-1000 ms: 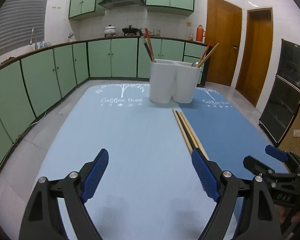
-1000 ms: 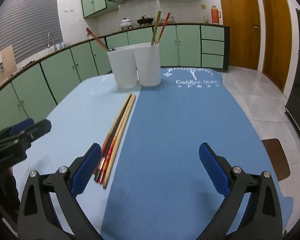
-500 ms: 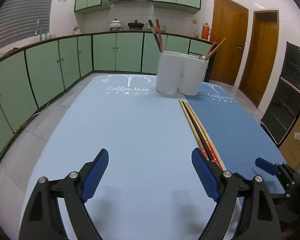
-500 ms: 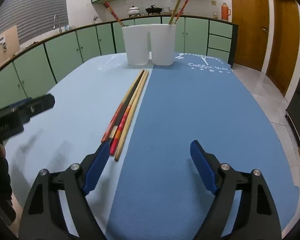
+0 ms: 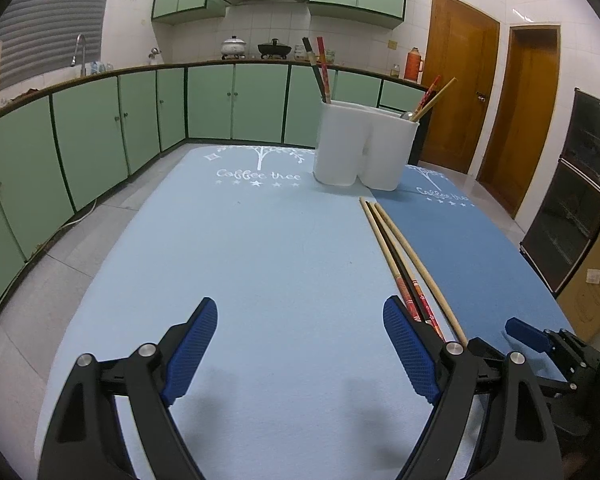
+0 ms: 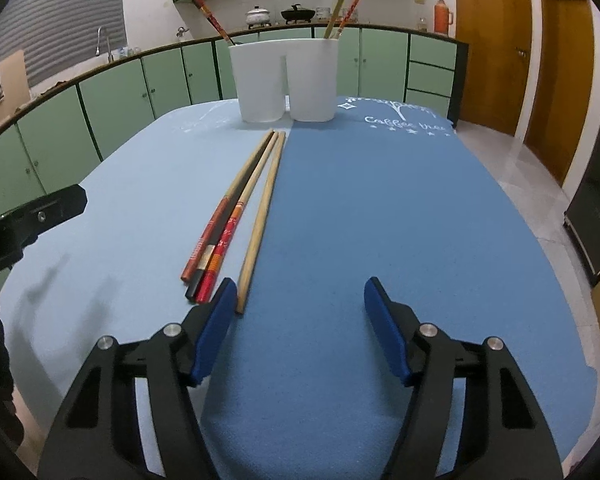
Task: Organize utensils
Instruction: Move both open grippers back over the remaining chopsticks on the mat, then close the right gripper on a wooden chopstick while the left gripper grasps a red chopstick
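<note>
Several chopsticks (image 6: 236, 212) lie side by side along the seam between the light and dark blue mats, seen also as chopsticks (image 5: 400, 256) in the left wrist view. A white two-cup holder (image 6: 286, 80) stands at the far end with a few chopsticks upright in it; the same holder (image 5: 362, 144) shows in the left view. My right gripper (image 6: 298, 320) hovers just right of the chopsticks' near ends, its jaws closing with nothing between them. My left gripper (image 5: 300, 344) stands open and empty over the light mat, left of the chopsticks.
Light blue mat (image 5: 240, 260) and dark blue mat (image 6: 400, 220) cover the table. Green kitchen cabinets (image 5: 100, 140) curve around the left and back. Wooden doors (image 5: 460, 92) and a dark cabinet (image 5: 580, 184) stand to the right. The other gripper's tip (image 6: 40, 212) shows at left.
My right gripper's jaws have narrowed and it has moved down and closer to the chopsticks' near ends. The left gripper stays about where it was, still wide.
</note>
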{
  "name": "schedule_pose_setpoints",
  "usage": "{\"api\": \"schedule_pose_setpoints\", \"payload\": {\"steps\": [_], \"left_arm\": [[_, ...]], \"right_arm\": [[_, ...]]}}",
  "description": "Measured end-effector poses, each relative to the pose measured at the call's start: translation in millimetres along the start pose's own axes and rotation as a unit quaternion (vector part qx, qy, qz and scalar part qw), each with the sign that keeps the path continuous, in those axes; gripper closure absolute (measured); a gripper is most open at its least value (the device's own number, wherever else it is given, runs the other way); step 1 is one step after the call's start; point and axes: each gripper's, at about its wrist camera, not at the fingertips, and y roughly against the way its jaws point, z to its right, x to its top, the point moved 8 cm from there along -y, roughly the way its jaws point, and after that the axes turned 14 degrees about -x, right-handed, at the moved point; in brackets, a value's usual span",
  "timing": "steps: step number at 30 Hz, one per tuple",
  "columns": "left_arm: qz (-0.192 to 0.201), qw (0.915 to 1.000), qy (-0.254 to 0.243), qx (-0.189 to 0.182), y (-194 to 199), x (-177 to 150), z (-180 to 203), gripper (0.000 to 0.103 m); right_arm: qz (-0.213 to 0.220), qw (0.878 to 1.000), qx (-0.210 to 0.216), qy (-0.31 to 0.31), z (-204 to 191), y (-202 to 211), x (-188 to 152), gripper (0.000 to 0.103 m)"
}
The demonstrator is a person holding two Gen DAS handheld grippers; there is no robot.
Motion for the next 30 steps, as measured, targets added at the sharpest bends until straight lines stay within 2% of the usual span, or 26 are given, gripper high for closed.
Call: {"api": "schedule_pose_setpoints", "payload": {"steps": [8, 10, 12, 13, 14, 20, 30], "left_arm": [[-0.006, 0.9999, -0.010, -0.003, -3.9, -1.2, 7.7, 0.020], [-0.008, 0.9999, -0.013, -0.004, -5.5, -2.3, 10.4, 0.020], [-0.011, 0.9998, -0.017, -0.006, -6.9, -3.7, 13.3, 0.020], [-0.012, 0.9997, -0.018, -0.006, -7.7, -4.3, 14.4, 0.020], [-0.014, 0.9997, -0.019, -0.007, -8.9, -5.6, 16.0, 0.020], [-0.032, 0.9991, -0.025, -0.013, -19.7, -16.3, 23.9, 0.020], [-0.098, 0.9937, -0.048, -0.025, -43.0, -43.0, 48.0, 0.024]], "right_arm": [[0.006, 1.000, 0.008, 0.018, -13.6, -0.8, -1.6, 0.064], [0.010, 1.000, 0.013, 0.024, -16.8, 0.1, -2.1, 0.073], [0.013, 0.999, 0.015, 0.029, -19.2, 0.4, -1.9, 0.088], [0.013, 0.999, 0.017, 0.029, -19.2, 0.3, -1.7, 0.091], [0.012, 0.999, 0.018, 0.027, -18.2, 0.0, -1.4, 0.099], [0.011, 1.000, 0.011, 0.002, -3.9, -0.8, 3.4, 0.099], [0.007, 0.999, -0.007, -0.035, 26.1, -7.3, 8.1, 0.099]]}}
